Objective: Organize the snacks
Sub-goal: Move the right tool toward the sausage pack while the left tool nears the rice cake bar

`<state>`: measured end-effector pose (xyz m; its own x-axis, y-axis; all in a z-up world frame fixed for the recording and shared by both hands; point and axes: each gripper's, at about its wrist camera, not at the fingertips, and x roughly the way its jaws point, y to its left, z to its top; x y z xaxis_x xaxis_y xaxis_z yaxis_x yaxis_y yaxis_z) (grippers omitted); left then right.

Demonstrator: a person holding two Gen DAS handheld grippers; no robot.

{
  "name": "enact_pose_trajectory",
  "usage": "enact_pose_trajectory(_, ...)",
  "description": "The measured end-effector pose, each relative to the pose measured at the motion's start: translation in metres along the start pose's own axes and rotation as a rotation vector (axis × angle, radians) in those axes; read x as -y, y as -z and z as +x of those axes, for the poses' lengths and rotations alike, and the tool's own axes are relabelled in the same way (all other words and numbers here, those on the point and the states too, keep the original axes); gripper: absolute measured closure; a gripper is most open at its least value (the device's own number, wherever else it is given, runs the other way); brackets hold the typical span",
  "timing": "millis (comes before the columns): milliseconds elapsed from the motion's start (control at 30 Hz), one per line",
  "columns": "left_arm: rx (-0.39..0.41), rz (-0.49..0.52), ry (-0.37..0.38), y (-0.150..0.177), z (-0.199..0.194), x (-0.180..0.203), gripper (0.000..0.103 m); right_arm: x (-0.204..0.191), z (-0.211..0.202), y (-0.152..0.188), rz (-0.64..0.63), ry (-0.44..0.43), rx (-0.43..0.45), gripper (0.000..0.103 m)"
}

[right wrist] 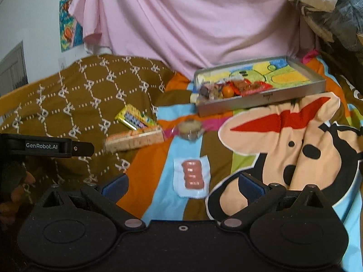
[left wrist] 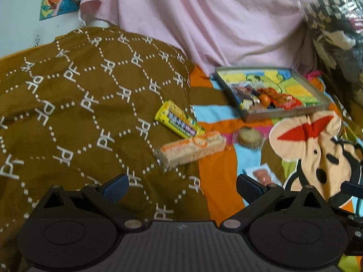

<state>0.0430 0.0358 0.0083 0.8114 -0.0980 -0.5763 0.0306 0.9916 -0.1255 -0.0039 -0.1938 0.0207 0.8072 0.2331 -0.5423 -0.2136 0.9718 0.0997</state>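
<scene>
1. We hold both claws low over the bed. The left claw is spread wide with nothing between its fingers; the right claw is likewise released and empty.
2. Four snacks lie loose on the bedding: a yellow candy pack on the brown cover, a long orange wafer pack just near of it, a round biscuit to the right of the wafers, and a packet of pink sausages nearest us, just ahead of the right claw.
3. The metal tray sits far right against the pink sheet, already holding a heap of wrapped sweets along its near edge.
4. Risk, as we judge it: the bedding is soft and rumpled, so a downward press may sink a snack into a fold rather than let the fingers close under it.
5. Risk: the sausage packet lies flat and looks slick; a pinch may slide off.
6. Risk: the tray rests on uneven cloth and appears tilted; a careless drop at its rim could tip it or spill the heap.
7. Both views are blurred, so wrapper print stays unreadable.
</scene>
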Motion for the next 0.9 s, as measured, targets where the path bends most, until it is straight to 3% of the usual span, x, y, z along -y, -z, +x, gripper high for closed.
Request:
enact_pose_trajectory(200, -0.046, 0.018, 0.007, 0.009, 0.008, 0.003, 0.000, -0.001, 0.009, 0.008, -0.002, 0.007, -0.041, 0.001)
enact_pose_trajectory(900, -0.044, 0.071, 0.018, 0.010, 0.024, 0.005, 0.000, 0.002, 0.044, 0.011, -0.014, -0.003, -0.120, 0.001)
